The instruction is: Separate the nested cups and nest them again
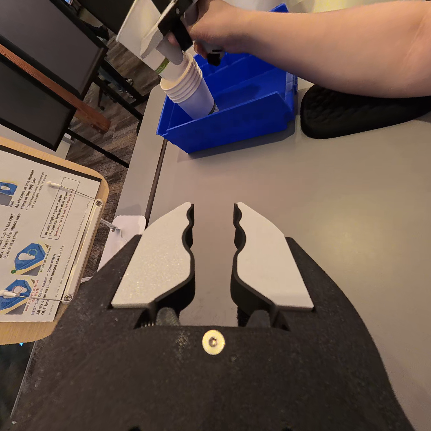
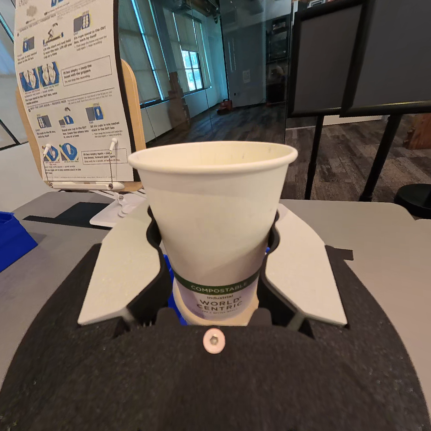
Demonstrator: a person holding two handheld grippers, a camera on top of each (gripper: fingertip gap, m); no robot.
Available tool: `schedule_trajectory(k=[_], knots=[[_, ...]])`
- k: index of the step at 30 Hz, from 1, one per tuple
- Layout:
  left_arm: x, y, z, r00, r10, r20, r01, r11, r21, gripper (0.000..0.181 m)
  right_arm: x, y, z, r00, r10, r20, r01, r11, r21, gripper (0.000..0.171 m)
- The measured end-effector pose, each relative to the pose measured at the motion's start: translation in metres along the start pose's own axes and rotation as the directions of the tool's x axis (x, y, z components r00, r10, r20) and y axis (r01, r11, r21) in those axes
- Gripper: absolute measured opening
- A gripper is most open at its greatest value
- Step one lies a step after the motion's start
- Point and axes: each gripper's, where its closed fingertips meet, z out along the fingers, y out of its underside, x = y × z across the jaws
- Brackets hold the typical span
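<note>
My right claw [image 2: 213,256] is clenched around a white paper cup [image 2: 213,210], its fingers [image 2: 130,263] pressing the cup's lower wall just above a green band. From the left wrist view I see that same cup [image 1: 173,66] tilted, its base pushed into the mouth of a stack of nested cups [image 1: 191,93] — how deep it sits I cannot tell. The stack leans with its bottom end inside a blue bin [image 1: 233,130] that rests on the grey desk [image 1: 303,210]. A person's hand [image 1: 224,28] holds the right claw [image 1: 170,46] above the bin.

My left claw [image 1: 213,233] is released, its pale fingers [image 1: 163,251] spread with nothing between them, hanging over bare desk on the near side of the bin and well apart from it.

A black padded rest [image 1: 349,114] lies just beside the bin — to its right in that view. To the left, an instruction sheet [image 1: 42,233] is clipped to a wooden stand [image 1: 102,193].
</note>
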Motion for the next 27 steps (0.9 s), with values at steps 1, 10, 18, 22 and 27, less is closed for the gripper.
schedule_trajectory(k=[1, 10, 18, 22, 27], knots=[[0.000, 0.000, 0.000, 1.000, -0.002, -0.002, 0.002, 1.000, 0.001, 0.031, -0.001, 0.000, 0.001, 1.000, -0.014, -0.003, 0.014, 1.000, 0.004, 0.091], [0.002, 0.000, 0.000, 1.000, 0.008, -0.010, -0.008, 1.000, 0.000, 0.030, -0.002, 0.013, 0.010, 0.995, -0.097, -0.029, 0.096, 0.995, -0.037, 0.091], [0.004, 0.002, 0.003, 1.000, 0.020, -0.018, -0.020, 1.000, -0.013, 0.029, -0.001, 0.017, 0.012, 0.992, -0.121, -0.034, 0.119, 0.991, -0.057, 0.091], [0.006, 0.002, 0.004, 0.999, 0.023, -0.022, -0.023, 1.000, -0.017, 0.029, 0.001, 0.022, 0.012, 0.991, -0.128, -0.034, 0.124, 0.988, -0.096, 0.091], [0.006, 0.003, 0.005, 0.999, 0.024, -0.025, -0.024, 0.999, -0.022, 0.029, 0.004, 0.028, 0.010, 0.990, -0.137, -0.036, 0.129, 0.979, -0.157, 0.091]])
